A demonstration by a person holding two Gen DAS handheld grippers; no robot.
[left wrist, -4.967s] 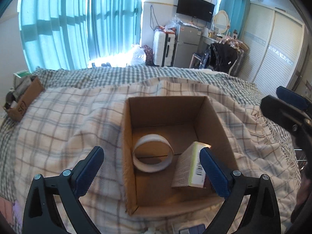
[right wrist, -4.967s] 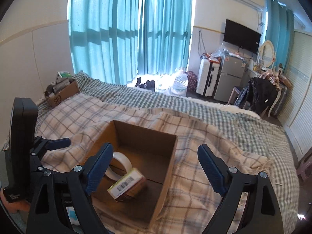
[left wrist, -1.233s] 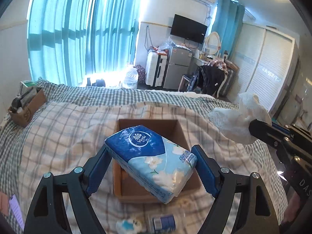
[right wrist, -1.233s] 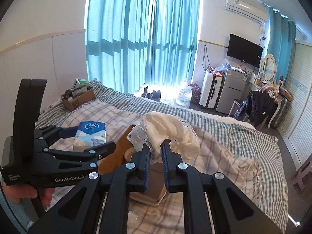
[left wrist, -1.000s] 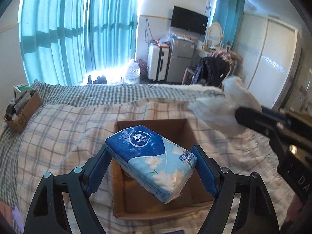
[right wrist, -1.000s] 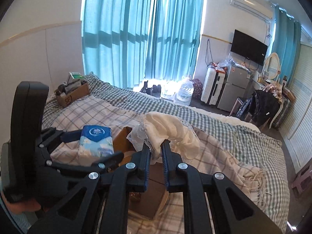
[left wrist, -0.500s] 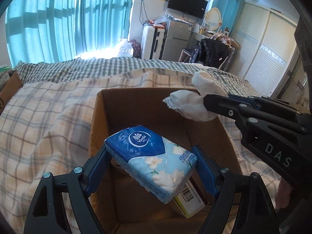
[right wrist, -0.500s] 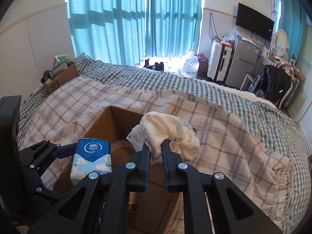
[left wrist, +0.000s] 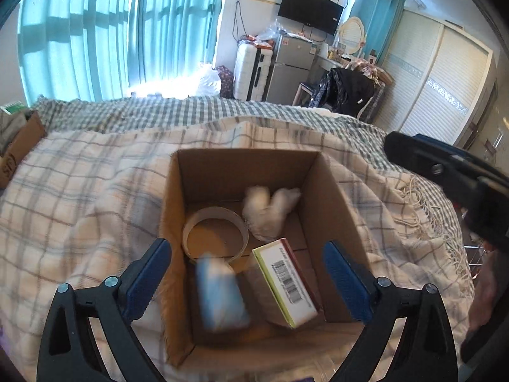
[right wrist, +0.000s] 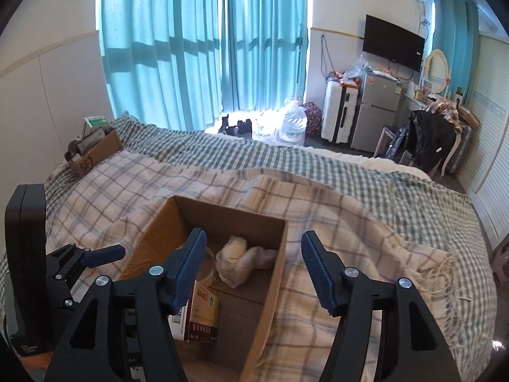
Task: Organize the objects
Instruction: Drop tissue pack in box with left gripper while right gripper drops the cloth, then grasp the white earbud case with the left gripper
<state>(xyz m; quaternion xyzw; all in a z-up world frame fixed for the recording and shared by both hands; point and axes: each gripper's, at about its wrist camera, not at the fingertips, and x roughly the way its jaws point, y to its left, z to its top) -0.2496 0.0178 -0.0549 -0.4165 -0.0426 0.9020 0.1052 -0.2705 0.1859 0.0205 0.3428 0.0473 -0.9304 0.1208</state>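
Over the bed (left wrist: pixel 79 191), mid-blanket, sits the box (left wrist: pixel 248 165), and this is the drop step. The left hand-held gripper (left wrist: pixel 248 283) is opening, its jaws wide, with the blurred tissue pack (left wrist: pixel 219 296) loose between them inside the box. The right hand-held gripper (right wrist: pixel 251 270) is opening too, empty, and the cloth (right wrist: pixel 241 259) lies at the far wall. Next, I judge: lift both straight up past the rims, then fetch more. Blanket all round is free.

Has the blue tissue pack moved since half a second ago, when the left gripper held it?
Yes. The blue tissue pack has left the opening left gripper and dropped, blurred, into the brown cardboard box, beside the tape roll.
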